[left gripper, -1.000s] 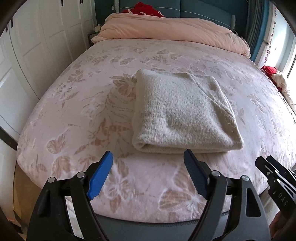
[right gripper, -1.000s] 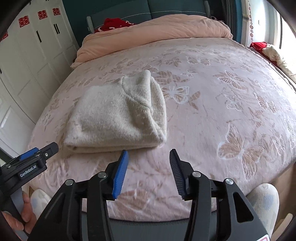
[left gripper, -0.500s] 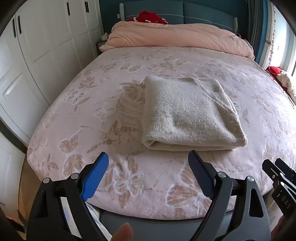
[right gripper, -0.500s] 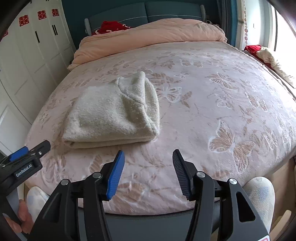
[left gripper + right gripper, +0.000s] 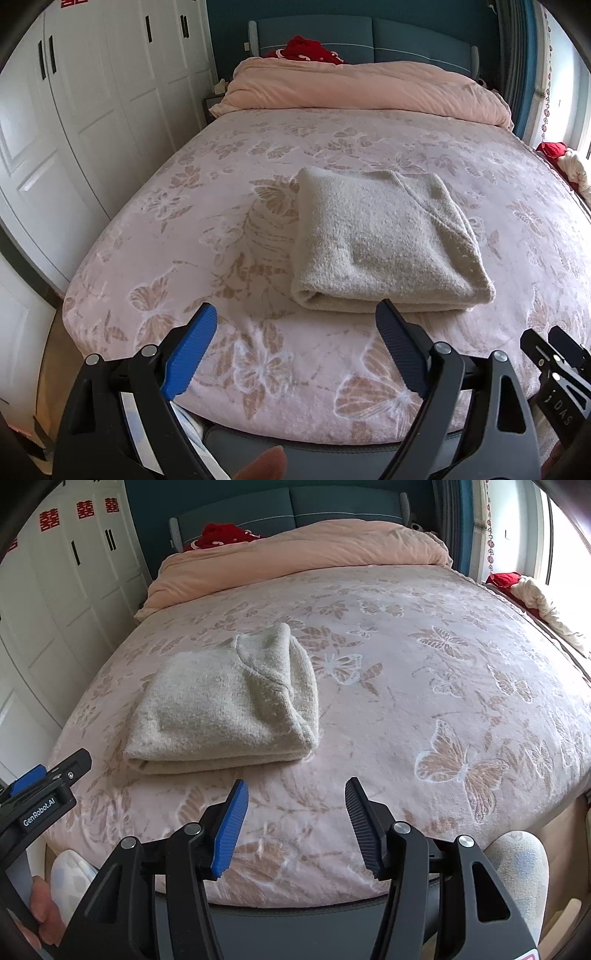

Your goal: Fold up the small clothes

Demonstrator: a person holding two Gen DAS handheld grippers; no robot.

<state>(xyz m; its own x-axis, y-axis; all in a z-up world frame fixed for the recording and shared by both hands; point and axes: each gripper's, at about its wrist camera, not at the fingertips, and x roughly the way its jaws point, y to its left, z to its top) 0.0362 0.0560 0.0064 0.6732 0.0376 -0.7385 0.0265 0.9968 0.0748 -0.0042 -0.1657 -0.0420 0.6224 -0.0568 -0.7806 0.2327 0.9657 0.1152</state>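
A cream knit garment point(image 5: 380, 240) lies folded into a thick rectangle on the pink butterfly-patterned bed point(image 5: 229, 221); it also shows in the right wrist view point(image 5: 225, 705). My left gripper point(image 5: 295, 317) is open and empty, held above the near edge of the bed just short of the garment's front fold. My right gripper point(image 5: 295, 790) is open and empty, near the bed's front edge to the right of the garment. Each gripper shows at the edge of the other's view.
A rolled peach duvet point(image 5: 362, 92) and red cloth point(image 5: 310, 46) lie at the head of the bed. White wardrobe doors point(image 5: 74, 110) stand close on the left. More clothes point(image 5: 535, 594) lie by the window on the right.
Both grippers have pulled back and risen away from the folded garment, so more of the bed and room shows. The garment has not moved.
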